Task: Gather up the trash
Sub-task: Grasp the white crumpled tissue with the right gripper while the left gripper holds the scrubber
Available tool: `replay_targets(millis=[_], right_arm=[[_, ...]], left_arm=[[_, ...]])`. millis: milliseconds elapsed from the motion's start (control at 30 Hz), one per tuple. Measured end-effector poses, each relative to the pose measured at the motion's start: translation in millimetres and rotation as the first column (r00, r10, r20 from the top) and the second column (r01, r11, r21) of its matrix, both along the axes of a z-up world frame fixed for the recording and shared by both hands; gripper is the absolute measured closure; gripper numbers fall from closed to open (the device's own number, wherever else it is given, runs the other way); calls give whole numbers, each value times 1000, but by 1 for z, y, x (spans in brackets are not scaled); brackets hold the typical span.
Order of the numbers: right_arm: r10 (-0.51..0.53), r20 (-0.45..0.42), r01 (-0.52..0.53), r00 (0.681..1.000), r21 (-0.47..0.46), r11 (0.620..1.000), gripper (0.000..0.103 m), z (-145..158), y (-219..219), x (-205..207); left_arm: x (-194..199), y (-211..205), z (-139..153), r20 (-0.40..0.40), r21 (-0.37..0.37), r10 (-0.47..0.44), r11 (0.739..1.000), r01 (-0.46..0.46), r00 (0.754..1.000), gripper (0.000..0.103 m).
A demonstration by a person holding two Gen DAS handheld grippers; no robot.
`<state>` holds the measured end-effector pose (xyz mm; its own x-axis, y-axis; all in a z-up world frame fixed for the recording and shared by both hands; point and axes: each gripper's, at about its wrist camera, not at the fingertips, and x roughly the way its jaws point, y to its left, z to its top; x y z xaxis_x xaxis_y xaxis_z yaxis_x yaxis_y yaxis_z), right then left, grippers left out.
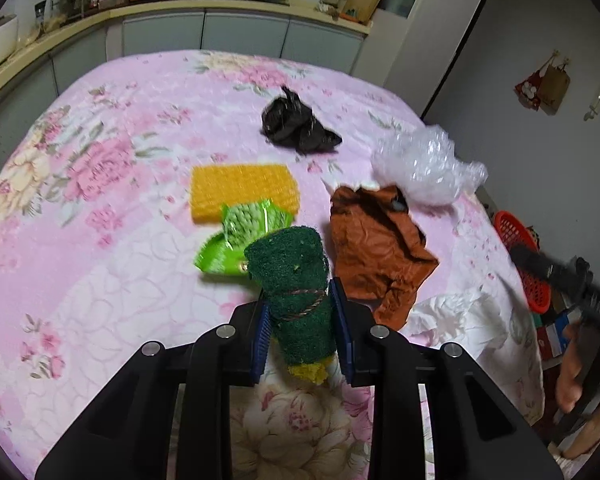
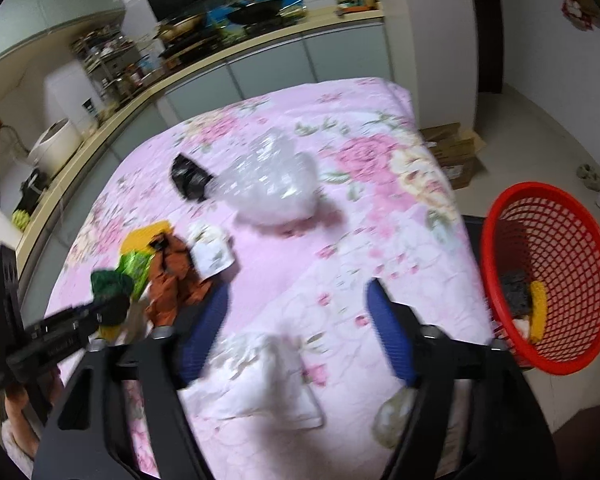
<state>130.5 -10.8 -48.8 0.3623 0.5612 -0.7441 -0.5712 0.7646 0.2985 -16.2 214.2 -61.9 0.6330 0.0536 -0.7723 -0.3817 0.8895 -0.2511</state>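
Green scouring sponge [image 1: 300, 288], rolled up w/ a bit of twine round it and a yellow end poking out the bottom, sits between the blue pads of the left gripper [image 1: 302, 334]. Pads press on both sides of it, so it's clamped. It's right at the near edge of the mess, just in front of the green wrapper [image 1: 236, 240], which lies partly on the yellow sponge [image 1: 244, 188]. Brown crumpled bag [image 1: 376, 248] just to the right, black plastic bag [image 1: 296, 124] further back, clear plastic wrap [image 1: 424, 168] beyond the brown one. All on the pink floral cloth [image 1: 100, 200].

Right gripper [image 2: 296, 320] stands wide open, nothing between its pads; it hovers over the white tissue [image 2: 268, 376] near the table's front edge. A second white scrap [image 2: 210, 252] lies further in, beside the brown bag.

Red basket [image 2: 548, 280] sits off the right edge of the table, lower down, w/ a dark lump and something yellow already inside.

So, my read: pickup of the green sponge is done on the left, tissue not grabbed yet on the right. Next prob. needs the left hand to lift and carry across to the basket w/o knocking the brown bag, and the right to drop lower and close on the tissue, which is flat and thin, so easy to miss.
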Motion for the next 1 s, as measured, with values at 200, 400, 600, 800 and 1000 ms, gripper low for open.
replay_targets(millis=[200, 400, 600, 800, 1000], right_arm=[[114, -27, -115, 993, -37, 993, 17, -14, 25, -27], [220, -30, -222, 975, -110, 969, 17, -31, 52, -56], [202, 5, -198, 979, -164, 966, 17, -37, 59, -56], [164, -10, -163, 986, -157, 974, 48, -41, 53, -40], [173, -12, -173, 985, -150, 973, 74, -43, 53, -38]], left_arm=[[-5, 2, 11, 26, 24, 14, 1000, -15, 1000, 77], [-9, 8, 16, 39, 42, 29, 999, -31, 999, 77], [-10, 16, 19, 47, 43, 46, 998, -48, 998, 77], [-11, 21, 18, 50, 37, 58, 998, -60, 997, 77], [-10, 24, 19, 53, 39, 66, 997, -68, 996, 77]])
